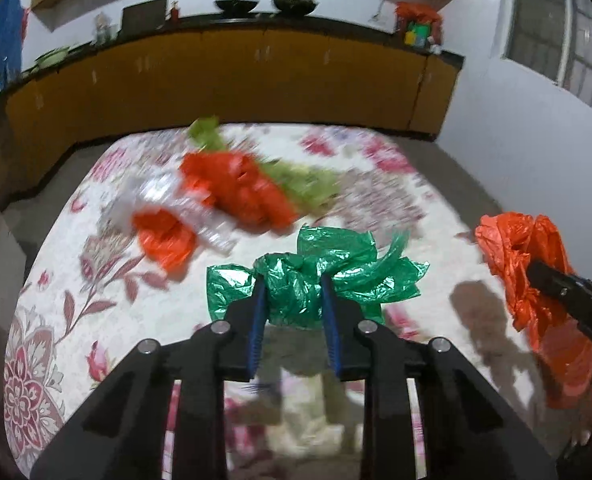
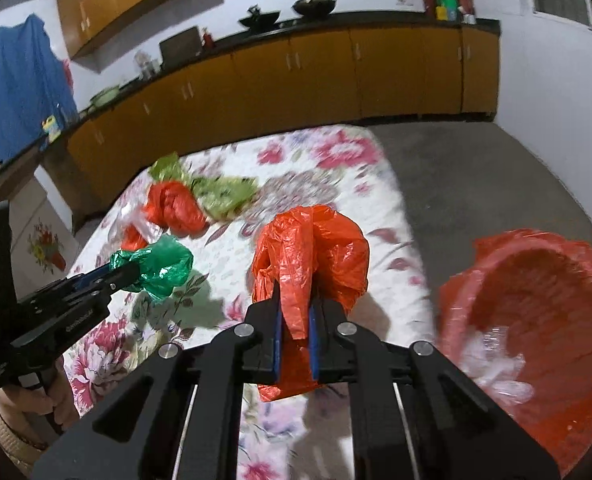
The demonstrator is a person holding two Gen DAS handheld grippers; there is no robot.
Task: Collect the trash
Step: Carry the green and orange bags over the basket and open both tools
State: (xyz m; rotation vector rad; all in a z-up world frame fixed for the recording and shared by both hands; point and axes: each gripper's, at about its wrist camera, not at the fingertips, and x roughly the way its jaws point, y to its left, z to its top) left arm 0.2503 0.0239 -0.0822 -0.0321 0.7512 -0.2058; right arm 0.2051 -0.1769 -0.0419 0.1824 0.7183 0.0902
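My left gripper is shut on a crumpled green plastic bag and holds it above the floral bed sheet. It also shows in the right wrist view with the green bag. My right gripper is shut on an orange plastic bag, also seen at the right of the left wrist view. More trash lies farther back on the sheet: an orange bag, a light green bag, a clear wrapper and a smaller orange piece.
A red bin lined with an orange bag stands at the right beside the bed, with clear plastic inside. Yellow cabinets under a dark counter run along the far wall. Grey floor lies right of the bed.
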